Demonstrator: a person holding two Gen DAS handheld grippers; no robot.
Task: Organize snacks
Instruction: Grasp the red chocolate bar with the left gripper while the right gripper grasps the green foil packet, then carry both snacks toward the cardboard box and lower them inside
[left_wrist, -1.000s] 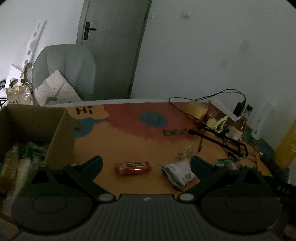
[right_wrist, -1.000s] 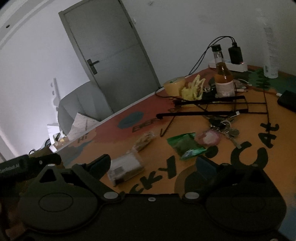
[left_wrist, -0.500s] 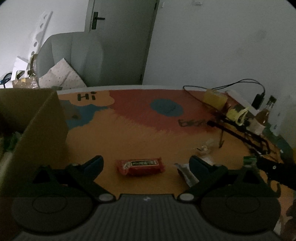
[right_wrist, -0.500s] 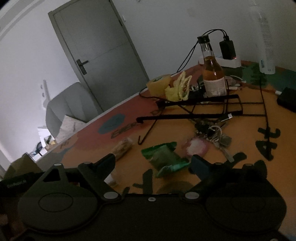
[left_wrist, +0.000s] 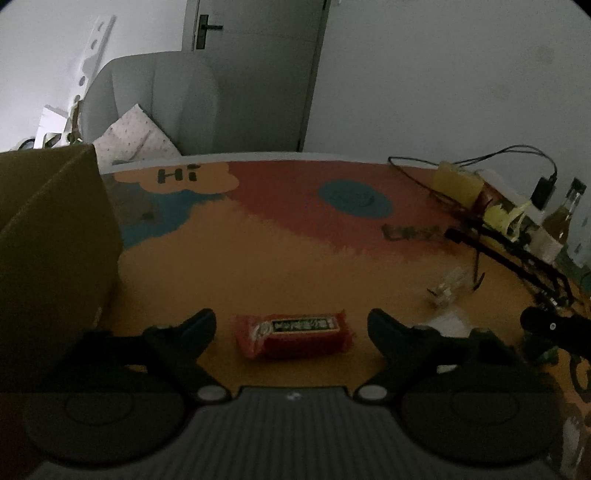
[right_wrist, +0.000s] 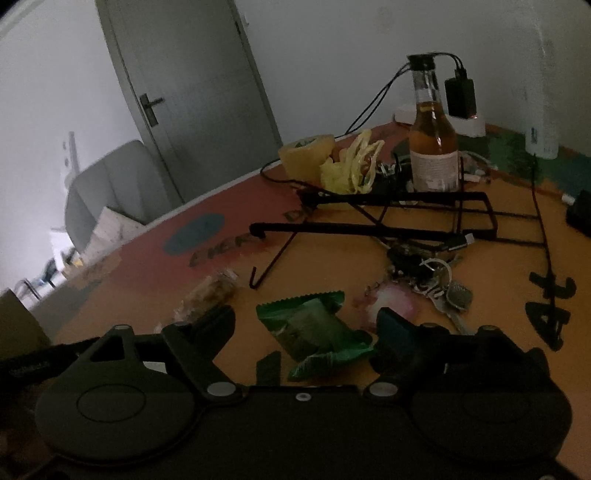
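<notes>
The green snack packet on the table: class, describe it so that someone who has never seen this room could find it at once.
Start at the tall glass bottle at the back of the orange table, then come forward past the black wire rack and the bunch of keys. The green packet lies nearest, between the right gripper's closing fingers. It is the only green wrapper, with zigzag ends.

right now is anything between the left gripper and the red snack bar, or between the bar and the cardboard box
Nothing visible. The red snack bar lies flat on the table between the fingers of the left gripper, whose jaws are closing but not yet touching it. The stretch of orange table from the bar to the cardboard box on its left looks bare.
</notes>
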